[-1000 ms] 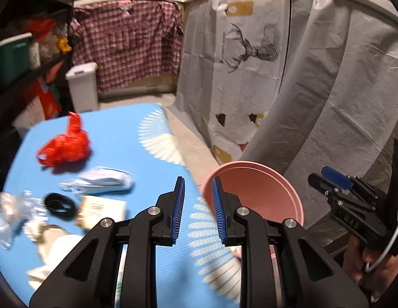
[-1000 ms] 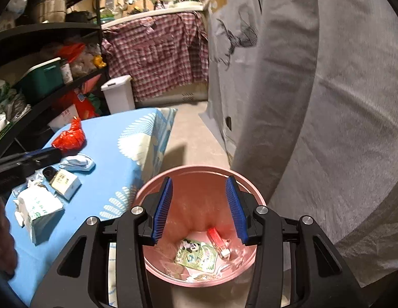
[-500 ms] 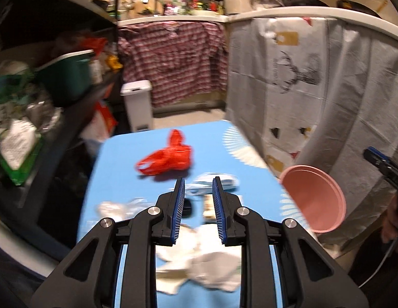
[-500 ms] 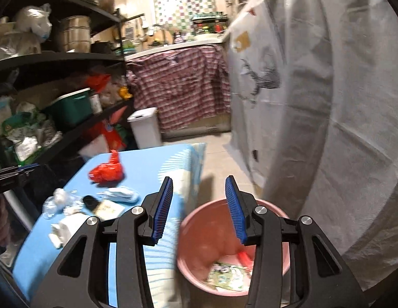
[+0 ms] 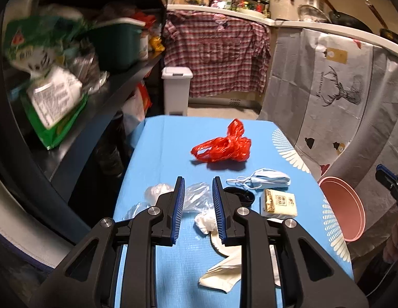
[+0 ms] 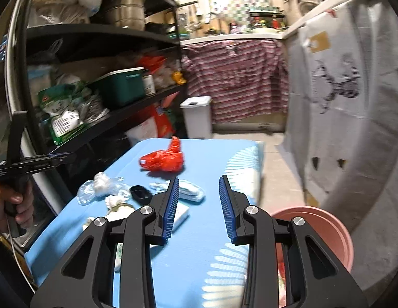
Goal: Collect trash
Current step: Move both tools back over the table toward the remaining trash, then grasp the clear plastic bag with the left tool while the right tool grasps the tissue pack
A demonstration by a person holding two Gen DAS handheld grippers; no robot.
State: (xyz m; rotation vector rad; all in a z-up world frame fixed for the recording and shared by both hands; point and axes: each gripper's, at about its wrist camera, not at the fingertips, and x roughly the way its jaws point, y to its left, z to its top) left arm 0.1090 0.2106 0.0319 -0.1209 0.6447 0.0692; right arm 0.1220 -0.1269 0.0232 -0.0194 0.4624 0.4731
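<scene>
Both grippers hover empty over the blue-covered surface (image 5: pixel 157 154), where the trash lies loose. The left gripper (image 5: pixel 198 206) has its fingers parted narrowly with nothing between them; beyond them lie a crumpled clear plastic wrapper (image 5: pixel 196 197) and a small white tissue wad (image 5: pixel 206 222). The right gripper (image 6: pixel 199 209) has fingers set wider apart, which have just been closing on nothing. Farther off sit a crumpled red plastic bag (image 5: pixel 222 148), a pale blue face mask (image 5: pixel 263 181), a black ring-shaped band (image 5: pixel 241 196) and a cream paper carton (image 5: pixel 278 204). The round pink plastic bin (image 6: pixel 324 225) stands on the floor just beside the surface's right edge.

Likely risks: the narrow left opening may push the light wrapper away rather than straddle it; thin film or tissue may slip from the pads during carry; a release short of the bin's rim would drop trash on the floor; the two grippers could collide over the cluster.
</scene>
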